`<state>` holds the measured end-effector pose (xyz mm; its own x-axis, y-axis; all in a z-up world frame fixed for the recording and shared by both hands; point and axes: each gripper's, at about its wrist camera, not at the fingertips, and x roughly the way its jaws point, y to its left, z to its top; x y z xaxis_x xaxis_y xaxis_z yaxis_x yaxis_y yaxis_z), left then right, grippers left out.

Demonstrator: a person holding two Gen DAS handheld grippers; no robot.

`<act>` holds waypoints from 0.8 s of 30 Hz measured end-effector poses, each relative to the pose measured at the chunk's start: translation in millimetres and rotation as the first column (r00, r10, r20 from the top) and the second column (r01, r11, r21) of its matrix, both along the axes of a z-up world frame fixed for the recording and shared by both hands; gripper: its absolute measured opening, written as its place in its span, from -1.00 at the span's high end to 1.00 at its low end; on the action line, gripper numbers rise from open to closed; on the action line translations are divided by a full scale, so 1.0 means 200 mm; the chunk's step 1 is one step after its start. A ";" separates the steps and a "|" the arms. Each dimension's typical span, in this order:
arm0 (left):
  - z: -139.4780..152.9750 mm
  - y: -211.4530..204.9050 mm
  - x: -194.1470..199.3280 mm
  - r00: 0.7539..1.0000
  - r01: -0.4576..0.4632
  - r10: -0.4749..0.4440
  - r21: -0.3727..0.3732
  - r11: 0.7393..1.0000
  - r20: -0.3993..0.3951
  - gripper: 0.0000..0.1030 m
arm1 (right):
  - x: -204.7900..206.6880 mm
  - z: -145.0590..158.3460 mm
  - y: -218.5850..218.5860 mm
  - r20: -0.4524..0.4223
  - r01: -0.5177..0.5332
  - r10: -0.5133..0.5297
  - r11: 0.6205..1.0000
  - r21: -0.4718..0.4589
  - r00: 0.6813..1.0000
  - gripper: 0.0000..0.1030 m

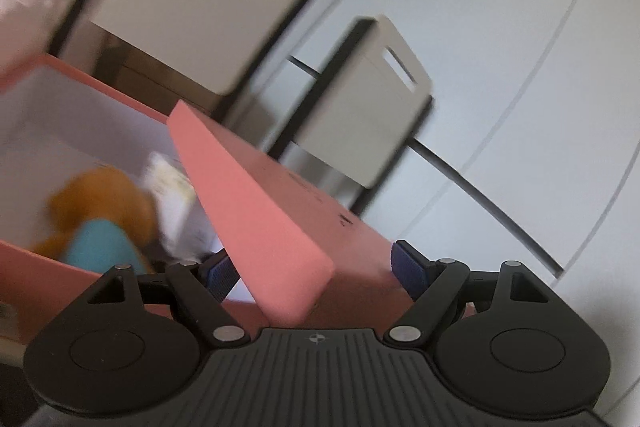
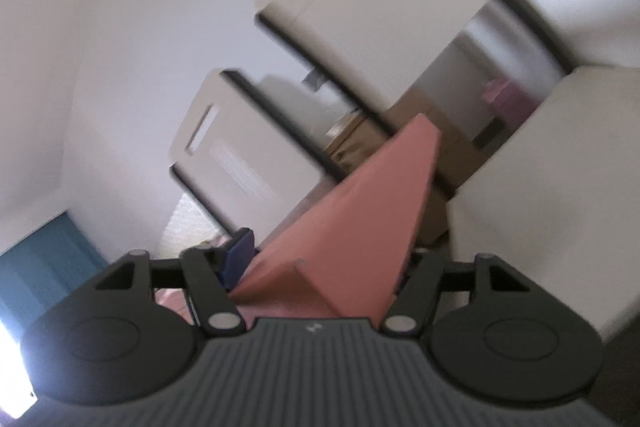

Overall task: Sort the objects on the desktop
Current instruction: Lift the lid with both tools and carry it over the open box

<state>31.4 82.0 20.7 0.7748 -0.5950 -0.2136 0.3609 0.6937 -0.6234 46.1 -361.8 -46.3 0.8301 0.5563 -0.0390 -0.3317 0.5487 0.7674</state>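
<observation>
- While both views were smeared by motion blur, a pink box (image 1: 352,255) was made out in the left wrist view, with white inner walls and an open top.
- A pink lid (image 1: 256,211) of matte card was seen raised on edge above the box, tilted, its long edge running from the upper middle of the frame down toward the left gripper (image 1: 316,271).
- The left gripper's blue pads (image 1: 408,267) were recorded as spread apart, one on each side of the lid's near corner; whether either pad touched the lid could not be told.
- Inside the box, an orange plush toy (image 1: 104,203) with a teal patch was noted against the near wall, and a white crumpled item (image 1: 176,195) just beside it, next to the lid; both were too blurred to identify further.
- From the right wrist view, the lid (image 2: 352,227) was recorded as a pink wedge rising between the fingers of the right gripper (image 2: 324,267), with a folded rim visible at its near end.
- One blue pad (image 2: 240,255) was seen just beside the lid's left face; the opposite pad was hidden behind the lid, so the grip state could not be told.
- Beyond the box, two grey chair backs (image 1: 208,7) with slotted handholds were noted, well apart from the lid, with pale floor (image 1: 520,87) to the right.
</observation>
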 end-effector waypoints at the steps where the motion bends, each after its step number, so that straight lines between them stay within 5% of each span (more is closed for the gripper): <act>1: -0.01 0.04 0.00 1.000 -0.016 0.016 -0.006 1.000 0.000 -0.63 | 0.03 0.00 0.05 0.000 -0.014 0.014 1.000 0.001 1.000 -0.20; 15: -0.09 0.43 0.01 0.962 -0.271 0.270 -0.029 0.962 -0.032 -0.61 | 0.31 -0.03 0.59 0.043 -0.141 0.143 0.989 -0.049 0.989 -0.20; 20: -0.17 0.55 0.03 0.933 -0.355 0.342 -0.129 0.926 -0.112 -0.58 | 0.34 -0.05 0.72 0.042 -0.186 0.190 0.979 -0.088 0.981 -0.20; 24: -0.17 0.55 0.01 0.929 -0.367 0.355 -0.130 0.921 -0.103 -0.59 | 0.34 -0.06 0.74 0.032 -0.187 0.190 0.979 -0.083 0.981 -0.22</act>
<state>33.5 192.0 -13.0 0.9275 -0.3068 -0.2134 0.0503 0.6684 -0.7421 114.3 -214.2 -59.1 0.7125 0.6992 -0.0589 -0.4639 0.5325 0.7080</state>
